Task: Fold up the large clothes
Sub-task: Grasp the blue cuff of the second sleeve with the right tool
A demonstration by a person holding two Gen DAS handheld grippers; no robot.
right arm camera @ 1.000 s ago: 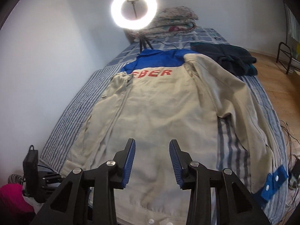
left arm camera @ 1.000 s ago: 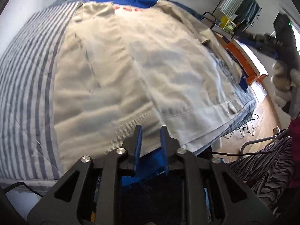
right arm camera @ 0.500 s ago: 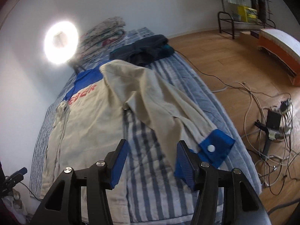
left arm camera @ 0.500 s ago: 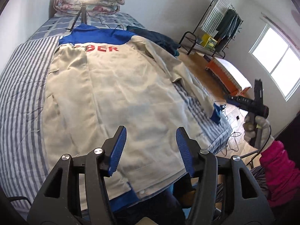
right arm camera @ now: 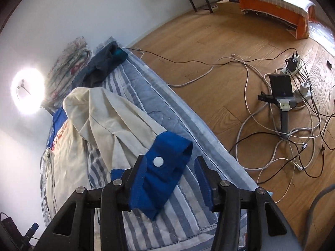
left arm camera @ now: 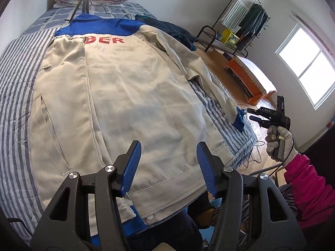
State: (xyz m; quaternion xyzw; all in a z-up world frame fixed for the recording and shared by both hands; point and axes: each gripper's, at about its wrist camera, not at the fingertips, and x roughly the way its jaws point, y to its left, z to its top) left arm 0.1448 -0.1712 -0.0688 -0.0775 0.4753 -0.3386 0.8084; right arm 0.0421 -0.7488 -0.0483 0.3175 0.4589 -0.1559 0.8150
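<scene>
One beige jacket (left arm camera: 125,96) with a blue yoke and red lettering lies spread back-up on the striped bed (left arm camera: 14,79). Its right sleeve (right arm camera: 108,121) stretches toward the bed's edge, ending in a blue cuff (right arm camera: 163,167) with a white snap. The left hand-held gripper (left arm camera: 167,163) hovers above the jacket's hem with its jaws apart and nothing between them. The right hand-held gripper (right arm camera: 169,179) has its jaws closing, with the cuff between them; the left pad touches the cloth, the right pad stands clear. Cables (right arm camera: 282,129) sprawl across the wooden floor (right arm camera: 209,41).
</scene>
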